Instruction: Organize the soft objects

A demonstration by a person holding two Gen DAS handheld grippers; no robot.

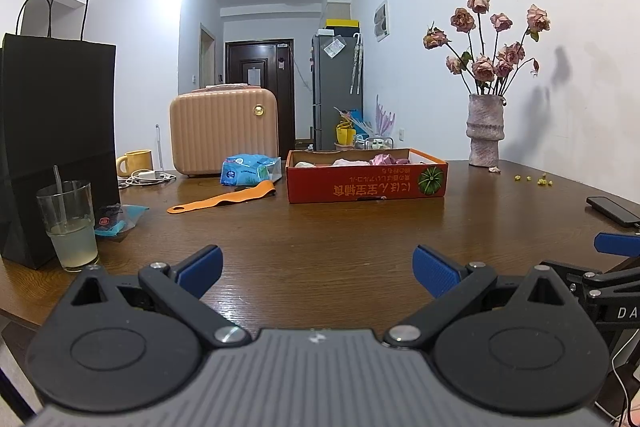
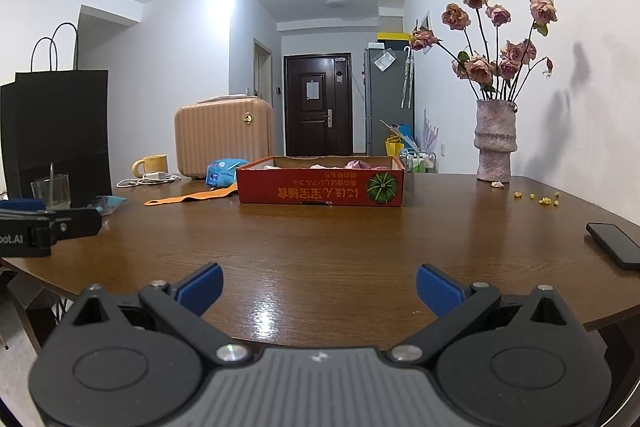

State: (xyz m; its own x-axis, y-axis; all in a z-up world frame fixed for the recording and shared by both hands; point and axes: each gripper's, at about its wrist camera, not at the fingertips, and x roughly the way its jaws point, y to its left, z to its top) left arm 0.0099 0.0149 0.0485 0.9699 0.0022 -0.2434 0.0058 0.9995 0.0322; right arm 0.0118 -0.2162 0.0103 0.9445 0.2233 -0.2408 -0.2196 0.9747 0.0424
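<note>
red cardboard box [image 2: 320, 181] holding pale soft items [image 1: 386, 159] sits toward the bench's [image 2: 340, 239] far edge. left tongs [image 1: 317, 269] and right tongs [image 2: 319, 287] hover spread, empty, at the near edge. risk: a long reach could snag the orange strap [image 1: 224, 201].

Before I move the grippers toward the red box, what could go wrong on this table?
1. The glass with drink and straw stands near the table edge, close to the left gripper; a sideways swing might tip it.
2. The phone lies beside the right gripper and could get pushed off.
3. The tall vase right of the red box may topple if bumped.
</note>
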